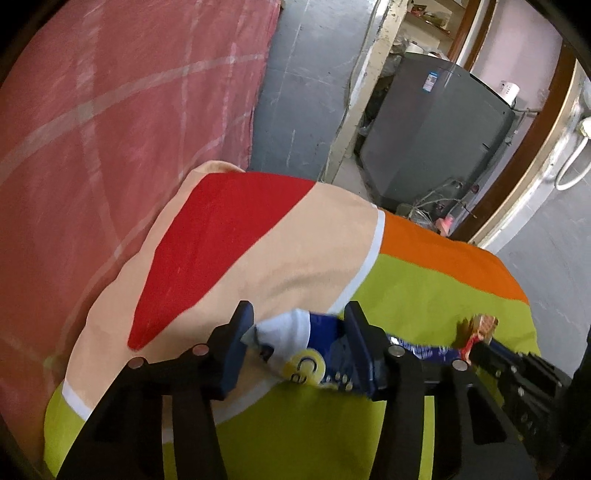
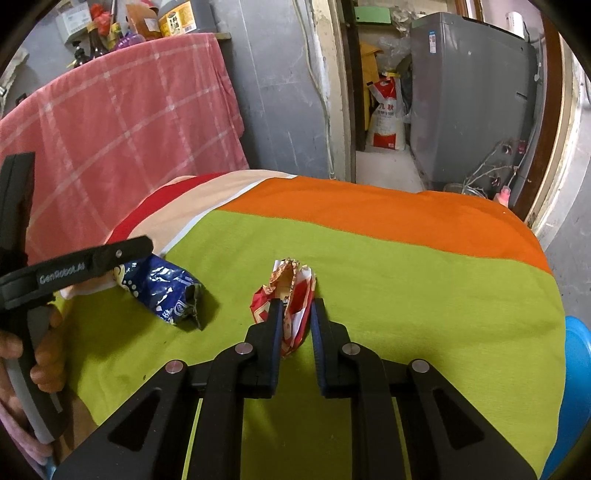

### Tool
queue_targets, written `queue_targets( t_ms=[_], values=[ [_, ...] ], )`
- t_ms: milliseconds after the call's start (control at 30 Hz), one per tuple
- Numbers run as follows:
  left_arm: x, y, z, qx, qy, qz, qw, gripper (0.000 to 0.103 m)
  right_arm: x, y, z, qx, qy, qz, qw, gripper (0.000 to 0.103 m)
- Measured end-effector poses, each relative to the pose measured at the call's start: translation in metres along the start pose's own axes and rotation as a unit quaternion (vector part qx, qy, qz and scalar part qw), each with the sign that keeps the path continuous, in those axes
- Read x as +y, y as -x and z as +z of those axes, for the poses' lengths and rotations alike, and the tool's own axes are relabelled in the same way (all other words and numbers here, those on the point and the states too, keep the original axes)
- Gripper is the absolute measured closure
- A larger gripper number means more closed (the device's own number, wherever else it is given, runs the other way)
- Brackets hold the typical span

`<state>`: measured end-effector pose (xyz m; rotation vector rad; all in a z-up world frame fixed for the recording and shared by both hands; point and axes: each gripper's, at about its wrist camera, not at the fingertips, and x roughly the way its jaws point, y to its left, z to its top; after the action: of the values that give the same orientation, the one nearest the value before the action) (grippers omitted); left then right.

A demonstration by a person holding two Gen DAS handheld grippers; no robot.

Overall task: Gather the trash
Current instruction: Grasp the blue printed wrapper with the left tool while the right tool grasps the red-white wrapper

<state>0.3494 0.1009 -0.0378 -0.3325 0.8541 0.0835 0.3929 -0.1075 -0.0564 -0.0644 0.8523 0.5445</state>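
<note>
Both grippers on wrappers atop the striped cloth [image 2: 369, 258]
Left gripper [image 1: 299, 339] straddles the blue wrapper [image 1: 314, 350], jaws apart; right gripper [image 2: 295, 321] pinches the red wrapper [image 2: 291, 295]

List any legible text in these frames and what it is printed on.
"GenRobot.AI": black left gripper arm.
Red-and-white sack in the doorway: large characters, unreadable.
Crumpled blue snack wrapper, crumpled red-and-white wrapper, yellow-labelled jar, grey appliance's sticker: too blurred.
</note>
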Motion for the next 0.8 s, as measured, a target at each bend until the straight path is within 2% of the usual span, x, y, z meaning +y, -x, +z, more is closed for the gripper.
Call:
queue_targets(
  t_ms=[133, 333, 567, 800],
  values=[
    [-0.002, 0.006, -0.008, 0.005, -0.005, -0.010, 0.9999, 0.062, 0.002, 0.005, -0.002, -0.003, 0.003, -0.001, 1.000, 0.090],
    [-0.011, 0.012, -0.023, 0.010, -0.020, -0.020, 0.9996, 0.074, 0.004, 0.014, -0.006, -0.010, 0.011, -0.003, 1.000, 0.092],
    [-0.020, 0.024, -0.033, 0.003, -0.017, -0.053, 0.9985, 0.080, 0.003, 0.029, -0.014, -0.024, 0.014, -0.008, 1.000, 0.093],
    [-0.044, 0.039, -0.047, -0.014, -0.048, -0.074, 0.9960, 0.085, -0.004, 0.047, -0.031, -0.037, 0.010, -0.017, 0.999, 0.093]
  ],
)
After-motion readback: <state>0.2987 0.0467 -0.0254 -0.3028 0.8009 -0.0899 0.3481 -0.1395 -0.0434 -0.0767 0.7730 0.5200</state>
